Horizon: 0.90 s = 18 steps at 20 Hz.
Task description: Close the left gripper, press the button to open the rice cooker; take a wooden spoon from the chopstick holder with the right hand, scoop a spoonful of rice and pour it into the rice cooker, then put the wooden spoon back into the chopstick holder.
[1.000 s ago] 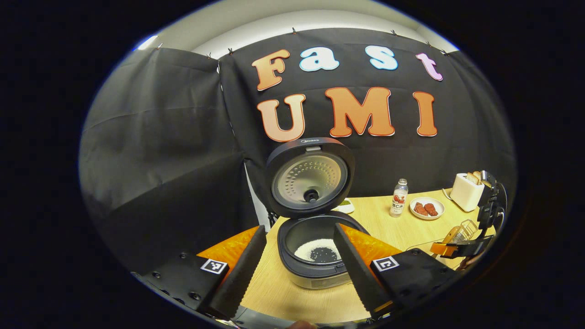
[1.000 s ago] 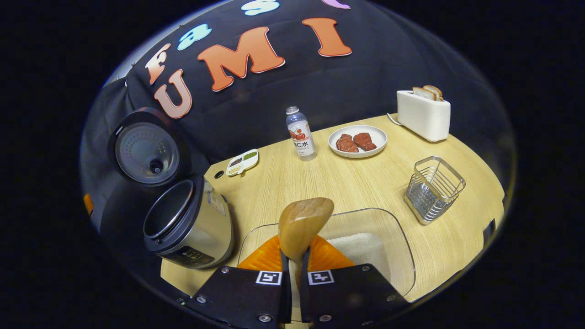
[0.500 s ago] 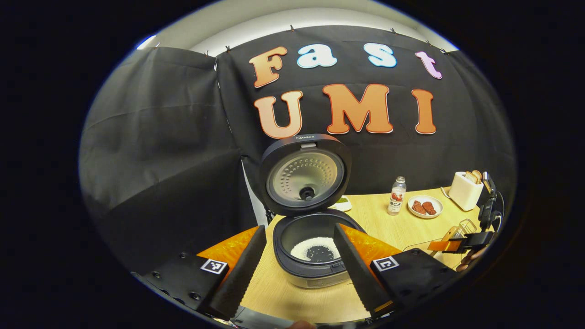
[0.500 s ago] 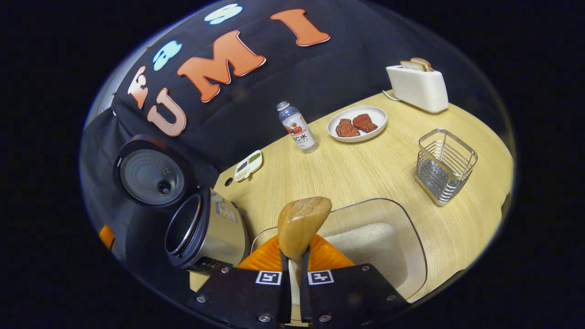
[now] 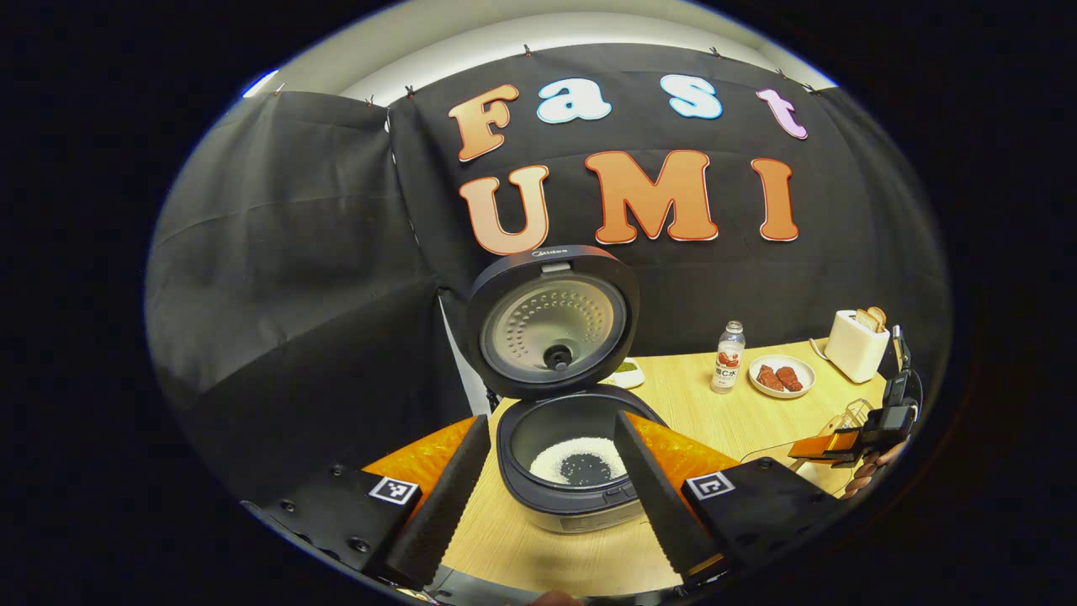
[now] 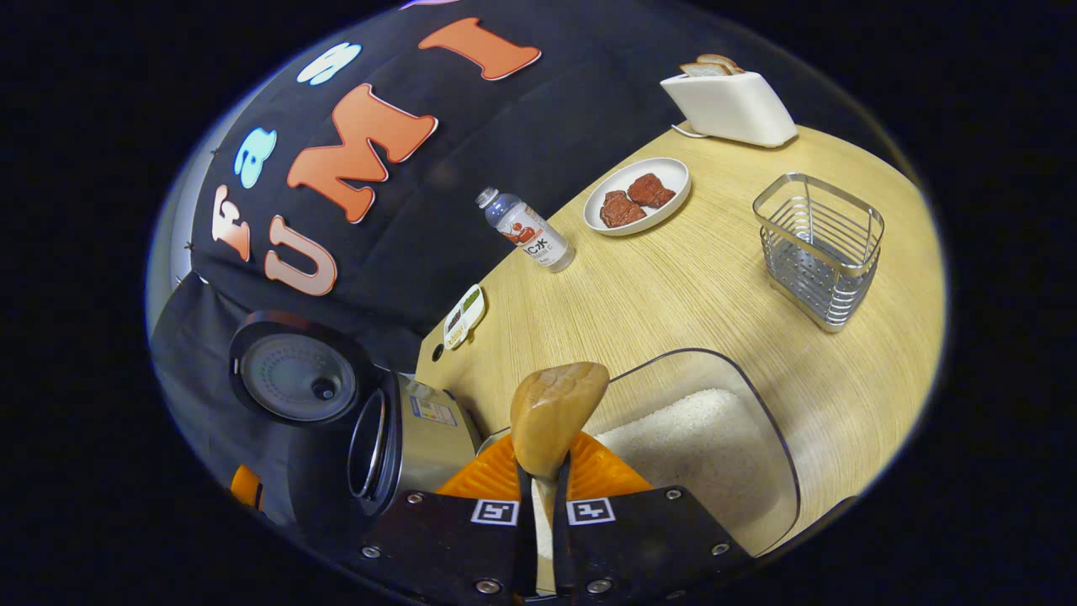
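Right gripper view: the right gripper has its fingers clenched on the handle of the wooden spoon, bowl uppermost, above the clear rice container at the bench's near edge. Rice already lies in the open rice cooker, so the pour looks done and the return to the chopstick holder, empty near the bench's right edge, looks to be what remains. The holder is light wire; a spoon lowered off-centre could catch its rim and tip or push it toward the edge. The grip sits low on the handle, so a knock on the bowl might twist the spoon between the fingers. In the left gripper view, the left gripper hangs released in front of the cooker, its raised lid facing it. Along the back edge stand a bottle, a plate of meat and a toaster; a small dish lies beside the cooker. Nothing stands between spoon and holder
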### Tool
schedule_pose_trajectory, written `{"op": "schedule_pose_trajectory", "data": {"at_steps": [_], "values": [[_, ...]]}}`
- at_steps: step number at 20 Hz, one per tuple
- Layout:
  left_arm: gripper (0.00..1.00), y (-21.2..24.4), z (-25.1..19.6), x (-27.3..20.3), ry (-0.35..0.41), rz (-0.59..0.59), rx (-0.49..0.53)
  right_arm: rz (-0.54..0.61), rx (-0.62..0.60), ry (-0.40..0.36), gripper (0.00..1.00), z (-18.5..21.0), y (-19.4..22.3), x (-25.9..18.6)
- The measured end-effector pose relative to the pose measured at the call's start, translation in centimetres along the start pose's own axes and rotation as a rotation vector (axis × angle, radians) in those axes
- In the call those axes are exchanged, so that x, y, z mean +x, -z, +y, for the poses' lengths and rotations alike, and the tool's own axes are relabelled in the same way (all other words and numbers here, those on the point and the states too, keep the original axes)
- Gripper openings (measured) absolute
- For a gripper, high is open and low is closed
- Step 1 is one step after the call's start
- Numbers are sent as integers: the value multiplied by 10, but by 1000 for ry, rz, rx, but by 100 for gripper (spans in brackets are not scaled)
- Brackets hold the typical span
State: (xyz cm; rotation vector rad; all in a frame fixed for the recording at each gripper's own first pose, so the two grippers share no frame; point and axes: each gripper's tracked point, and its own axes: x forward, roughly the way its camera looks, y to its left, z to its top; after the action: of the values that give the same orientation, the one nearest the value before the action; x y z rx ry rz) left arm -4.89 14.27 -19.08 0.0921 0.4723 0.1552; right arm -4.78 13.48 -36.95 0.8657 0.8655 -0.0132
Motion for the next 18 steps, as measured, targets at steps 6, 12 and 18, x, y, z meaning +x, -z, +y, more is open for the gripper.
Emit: {"op": "schedule_pose_trajectory", "data": {"at_steps": [6,12,18], "values": [[100,-5,-10,3,5,-1,16,13,81,-70,7,-8,-10,-4],[100,-14,-23,6,4,-10,18,-8,112,-121,7,-12,-36,-18],[100,-24,-42,8,18,-35,23,-20,180,-178,7,-22,-59,-29]]}}
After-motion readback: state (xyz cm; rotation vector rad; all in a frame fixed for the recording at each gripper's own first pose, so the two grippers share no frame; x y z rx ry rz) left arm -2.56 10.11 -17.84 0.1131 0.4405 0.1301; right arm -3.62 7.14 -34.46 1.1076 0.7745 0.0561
